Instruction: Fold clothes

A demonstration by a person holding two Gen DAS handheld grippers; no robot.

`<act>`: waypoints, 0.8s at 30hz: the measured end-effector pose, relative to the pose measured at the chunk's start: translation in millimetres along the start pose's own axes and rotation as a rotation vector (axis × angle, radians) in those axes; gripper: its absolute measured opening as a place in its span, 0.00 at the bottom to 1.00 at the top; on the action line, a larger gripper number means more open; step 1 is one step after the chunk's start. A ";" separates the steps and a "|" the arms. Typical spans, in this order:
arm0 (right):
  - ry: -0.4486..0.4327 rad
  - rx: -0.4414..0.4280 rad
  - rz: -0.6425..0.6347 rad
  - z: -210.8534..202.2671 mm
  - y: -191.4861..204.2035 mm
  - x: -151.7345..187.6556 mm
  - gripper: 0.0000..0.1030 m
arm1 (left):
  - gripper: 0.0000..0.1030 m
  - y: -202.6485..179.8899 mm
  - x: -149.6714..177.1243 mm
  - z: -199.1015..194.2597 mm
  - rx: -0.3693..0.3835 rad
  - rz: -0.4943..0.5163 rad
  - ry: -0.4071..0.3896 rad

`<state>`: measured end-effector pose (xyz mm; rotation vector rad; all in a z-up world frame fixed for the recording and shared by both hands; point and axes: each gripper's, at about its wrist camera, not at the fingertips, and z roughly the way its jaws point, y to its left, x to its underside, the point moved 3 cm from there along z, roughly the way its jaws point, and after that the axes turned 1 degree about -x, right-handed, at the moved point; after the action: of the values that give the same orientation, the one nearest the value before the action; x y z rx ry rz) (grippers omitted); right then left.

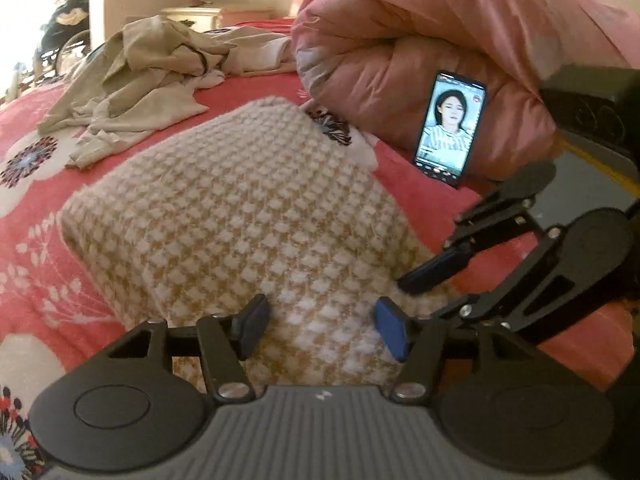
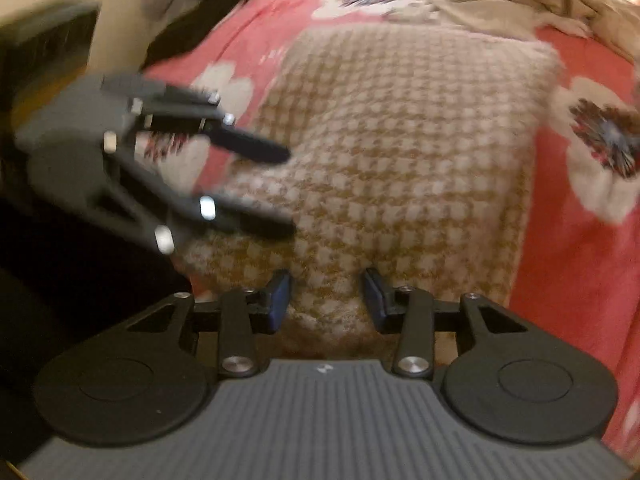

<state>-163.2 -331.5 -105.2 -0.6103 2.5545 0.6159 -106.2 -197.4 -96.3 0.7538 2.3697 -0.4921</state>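
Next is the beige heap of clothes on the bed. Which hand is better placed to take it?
Probably the left. In the left gripper's view the heap lies behind the folded knit, on its left. The right gripper sees it farther off, upper right. Both stand open, holding nothing.

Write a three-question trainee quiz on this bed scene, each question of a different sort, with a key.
1. True or false: the left tool is clamped on the checked knit.
2. What does the phone lean against? A) the beige clothes B) the pink duvet C) a pillow
3. Fill in: the bedsheet is red with white ____.

Key:
1. False. Its pads stand apart over the knit with nothing pinched; the right tool is open too.
2. B
3. flowers
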 end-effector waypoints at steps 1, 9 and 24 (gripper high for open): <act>-0.014 0.002 0.028 -1.3 -1.2 2.5 0.38 | 0.58 -1.0 -1.5 0.4 -0.009 -0.017 0.003; -0.045 0.057 0.075 -3.1 4.6 4.6 0.39 | 0.58 -4.3 -11.3 1.3 -0.077 -0.094 0.029; -0.071 0.056 0.103 -3.9 6.2 10.7 0.39 | 0.59 -13.2 -21.2 3.6 -0.149 -0.120 0.070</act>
<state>-176.2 -331.8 -105.5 -0.4327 2.5391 0.5874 -98.8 -217.8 -83.4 0.5729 2.4949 -0.3382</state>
